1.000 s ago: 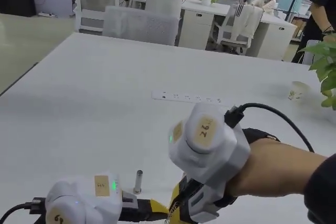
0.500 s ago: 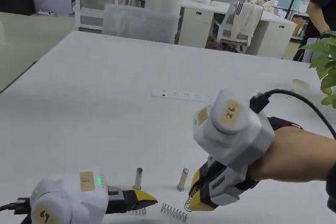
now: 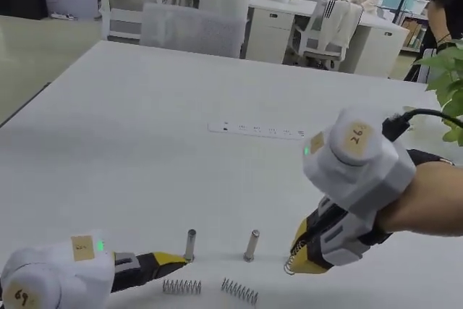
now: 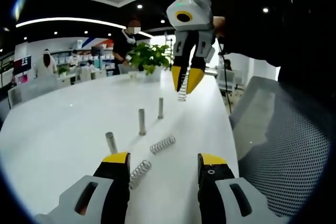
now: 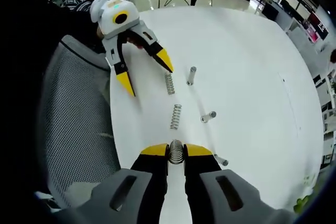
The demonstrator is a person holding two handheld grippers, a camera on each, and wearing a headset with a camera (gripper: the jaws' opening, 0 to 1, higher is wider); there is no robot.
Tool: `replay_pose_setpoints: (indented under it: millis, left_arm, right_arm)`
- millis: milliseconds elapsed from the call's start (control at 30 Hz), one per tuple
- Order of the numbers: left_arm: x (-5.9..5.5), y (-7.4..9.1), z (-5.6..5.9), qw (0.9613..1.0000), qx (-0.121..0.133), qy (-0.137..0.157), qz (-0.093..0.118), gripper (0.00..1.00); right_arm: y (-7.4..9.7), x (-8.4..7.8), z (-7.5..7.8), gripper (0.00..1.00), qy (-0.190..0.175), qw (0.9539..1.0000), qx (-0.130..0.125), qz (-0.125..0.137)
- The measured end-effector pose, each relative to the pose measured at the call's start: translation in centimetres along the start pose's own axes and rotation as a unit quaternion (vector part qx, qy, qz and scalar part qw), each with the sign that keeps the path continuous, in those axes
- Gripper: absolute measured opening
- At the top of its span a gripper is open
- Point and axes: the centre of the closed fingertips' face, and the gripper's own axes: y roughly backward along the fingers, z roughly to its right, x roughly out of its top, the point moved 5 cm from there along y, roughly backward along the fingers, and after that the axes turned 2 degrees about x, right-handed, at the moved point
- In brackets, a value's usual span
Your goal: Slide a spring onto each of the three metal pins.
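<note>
While our right gripper (image 5: 177, 155) pinches one spring (image 4: 182, 85), hanging roughly upright, the nearest pin (image 4: 160, 108) stands on the table (image 3: 145, 142) just below and beside it. Our left gripper (image 4: 164, 158), farther off, gapes wide beside a loose spring (image 4: 139, 171) lying flat.

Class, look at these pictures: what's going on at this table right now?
A person works two handheld grippers at a white table. The right gripper is shut on a small coiled metal spring, held up near three short upright metal pins. The left gripper is open, low over the table beside two more loose springs. All three pins look bare.
</note>
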Motion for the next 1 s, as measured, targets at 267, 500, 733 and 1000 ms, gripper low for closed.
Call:
replay_pose_setpoints:
  millis: [267, 500, 733, 1000]
  left_arm:
    - [-0.2, 0.6, -0.8, 0.9998, 0.017, 0.012, 0.005, 0.53]
    - [-0.5, 0.8, -1.2, 0.9996, 0.025, 0.014, 0.002, 0.57]
    - [-0.6, 0.9, -1.4, 0.9994, 0.029, 0.018, 0.002, 0.59]
    - [-0.7, 1.0, -1.5, 0.9991, 0.036, 0.021, 0.001, 0.61]
  right_arm:
    - [1.4, -0.8, 1.1, 0.08, -0.012, 0.9999, -0.010, -0.006]
    - [2.9, -1.7, 2.7, 0.08, -0.021, 0.9992, -0.030, -0.016]
    - [3.1, -2.5, 4.5, 0.08, -0.022, 0.9978, -0.051, -0.036]
    - [1.5, -2.5, 5.9, 0.08, -0.027, 0.9979, -0.048, -0.034]
